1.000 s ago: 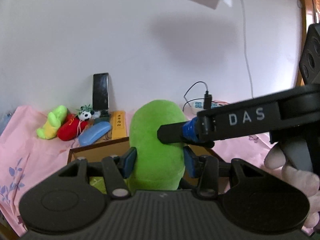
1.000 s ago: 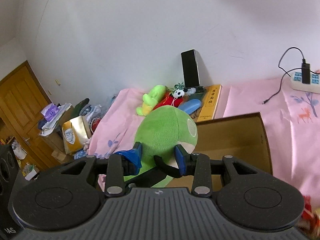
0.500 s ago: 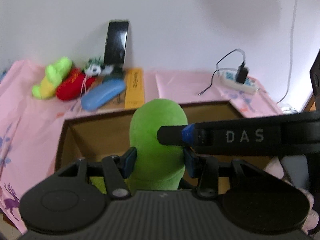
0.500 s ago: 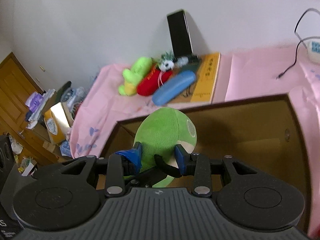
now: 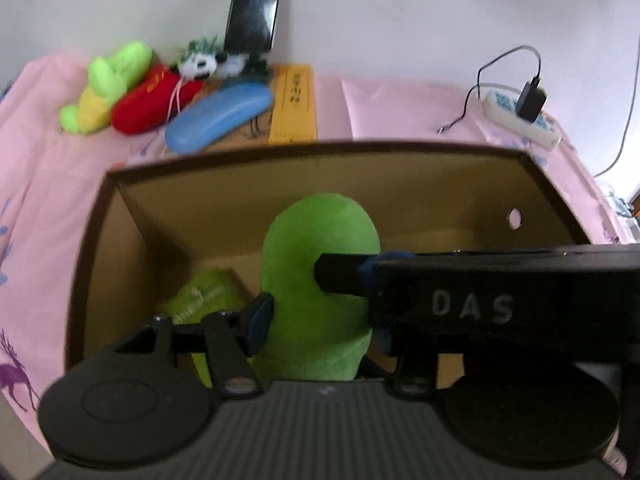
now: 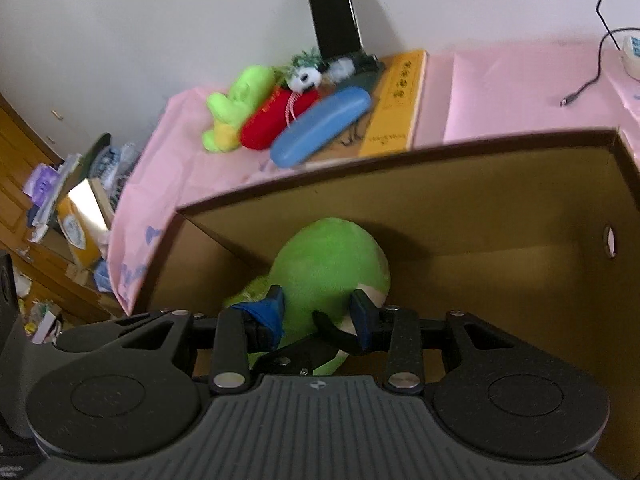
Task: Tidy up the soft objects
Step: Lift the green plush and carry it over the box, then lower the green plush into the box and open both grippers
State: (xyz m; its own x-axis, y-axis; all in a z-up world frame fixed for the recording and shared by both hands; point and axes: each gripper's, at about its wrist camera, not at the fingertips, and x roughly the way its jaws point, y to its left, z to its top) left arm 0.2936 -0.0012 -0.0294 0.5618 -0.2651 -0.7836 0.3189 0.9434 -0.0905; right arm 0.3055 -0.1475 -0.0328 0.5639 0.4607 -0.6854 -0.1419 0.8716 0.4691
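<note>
Partly hidden — second green plush point(image 5: 204, 300) | behind big green plush point(image 5: 320, 280) — in box point(image 5: 320, 152)

Way past the jaws there's a black phone point(image 5: 256, 4) propped against the wall, a blue glasses case point(image 5: 218, 118), a yellow book point(image 5: 294, 104) and, off right, a power strip point(image 5: 520, 118).

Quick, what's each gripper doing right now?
Left gripper: shut on the green plush toy, easing open.
Right gripper: shut on the green plush toy, easing open.

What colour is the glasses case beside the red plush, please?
Light blue glasses case; right wrist view shows it best.
</note>
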